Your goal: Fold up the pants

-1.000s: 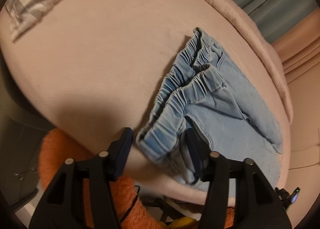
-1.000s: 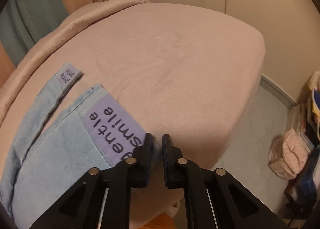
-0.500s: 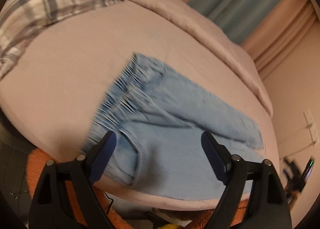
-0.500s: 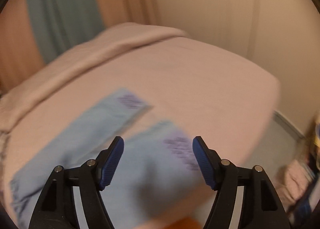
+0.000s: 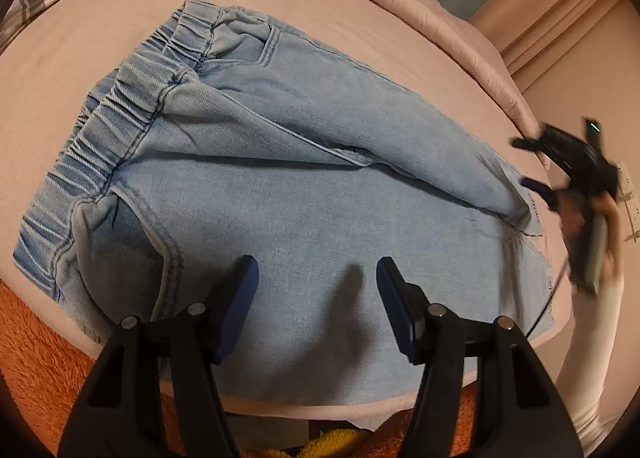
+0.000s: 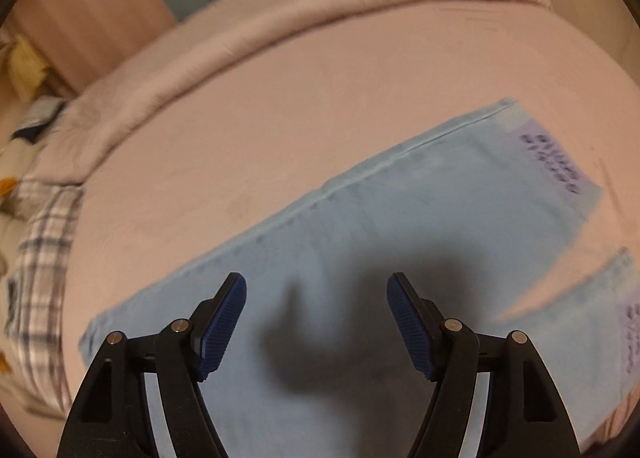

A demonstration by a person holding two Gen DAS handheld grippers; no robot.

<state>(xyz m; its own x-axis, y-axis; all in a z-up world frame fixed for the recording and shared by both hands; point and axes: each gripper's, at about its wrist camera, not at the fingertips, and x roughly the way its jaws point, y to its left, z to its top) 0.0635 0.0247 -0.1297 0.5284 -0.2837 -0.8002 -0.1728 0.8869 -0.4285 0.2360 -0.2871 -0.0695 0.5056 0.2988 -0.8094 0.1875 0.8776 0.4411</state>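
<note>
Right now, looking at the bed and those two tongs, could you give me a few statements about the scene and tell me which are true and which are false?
1. The light blue denim pants lie spread on the pink bed sheet. True.
2. The left tongs clamp the elastic waistband. False: they hang open above the leg fabric, gripping nothing.
3. The right tongs are open and empty. True; their jaws have just been opening.
4. The leg cuffs carry purple patches with lettering. True.
5. A green towel covers the pants. False: nothing covers them.
</note>
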